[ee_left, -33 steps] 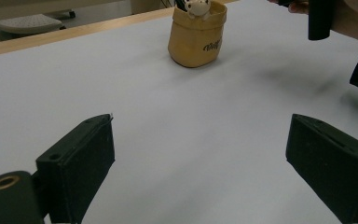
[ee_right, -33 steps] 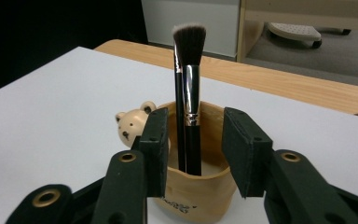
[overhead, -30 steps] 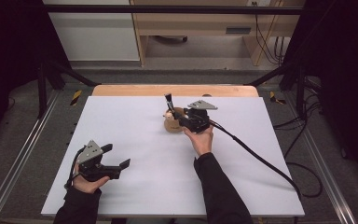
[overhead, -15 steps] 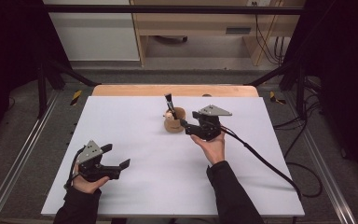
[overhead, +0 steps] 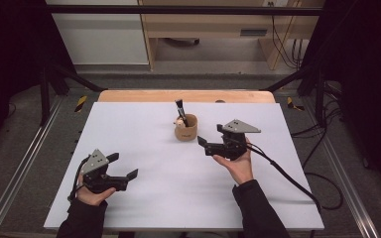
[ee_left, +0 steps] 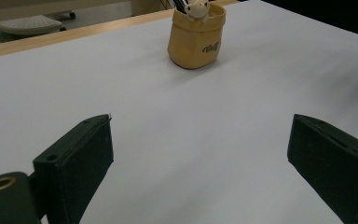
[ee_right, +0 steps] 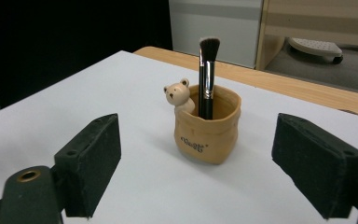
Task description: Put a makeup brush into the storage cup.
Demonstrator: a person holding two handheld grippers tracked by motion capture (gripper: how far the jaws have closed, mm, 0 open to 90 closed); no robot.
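Observation:
A tan sack-shaped pot (overhead: 186, 129) (ee_right: 208, 127) (ee_left: 196, 36) with a small bear figure (ee_right: 178, 94) on its rim stands on the white table top (overhead: 144, 124). A black make-up brush (overhead: 180, 110) (ee_right: 207, 74) stands upright in it. My right gripper (overhead: 204, 145) (ee_right: 212, 168) hovers just right of the pot and points at it; its jaws have just been opening and stand wide with nothing between them. My left gripper (overhead: 125, 167) (ee_left: 200, 163) rests near the front left, open and empty.
A wooden strip (overhead: 188, 96) borders the table's far edge. Beyond it stand a white cabinet (overhead: 99, 34) and a wooden shelf unit (overhead: 213, 25). The right gripper's cable (overhead: 287, 178) trails off the right side of the table.
My right gripper has drawn back to the right, away from the pot, and its jaws have spread. The brush stays standing in the pot. The left hand has kept still.

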